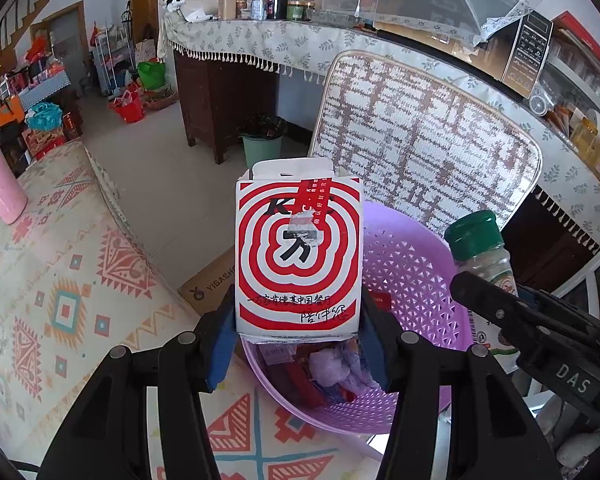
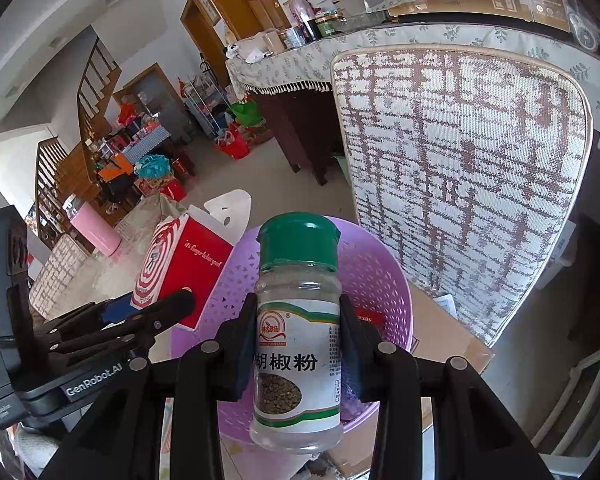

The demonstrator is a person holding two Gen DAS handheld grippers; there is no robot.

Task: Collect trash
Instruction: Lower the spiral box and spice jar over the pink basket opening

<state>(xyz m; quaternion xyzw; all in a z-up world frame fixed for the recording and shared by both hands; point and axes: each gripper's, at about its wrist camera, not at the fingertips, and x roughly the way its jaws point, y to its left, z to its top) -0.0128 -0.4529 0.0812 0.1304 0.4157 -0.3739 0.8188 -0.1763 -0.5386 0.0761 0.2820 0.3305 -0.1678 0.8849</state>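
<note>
My left gripper [image 1: 299, 344] is shut on a red-and-white KFC carton [image 1: 298, 256] and holds it upright over the near rim of a purple perforated basket [image 1: 416, 276]. The basket holds red wrappers and a crumpled purple bag [image 1: 336, 368]. My right gripper [image 2: 298, 344] is shut on a clear pepper shaker with a green cap [image 2: 298, 320], held upright over the basket [image 2: 376, 280]. The shaker [image 1: 482, 252] and the right gripper's fingers [image 1: 500, 312] show at the right of the left wrist view. The carton [image 2: 188, 264] and left gripper show at the left of the right wrist view.
A patterned tablecloth [image 1: 60, 300] covers the table at left, with a pink bottle [image 1: 0, 184] on it. A woven chair back [image 1: 420, 140] stands just behind the basket. The basket rests on a cardboard box [image 2: 448, 340]. A green bin [image 1: 262, 148] stands by a cluttered sideboard.
</note>
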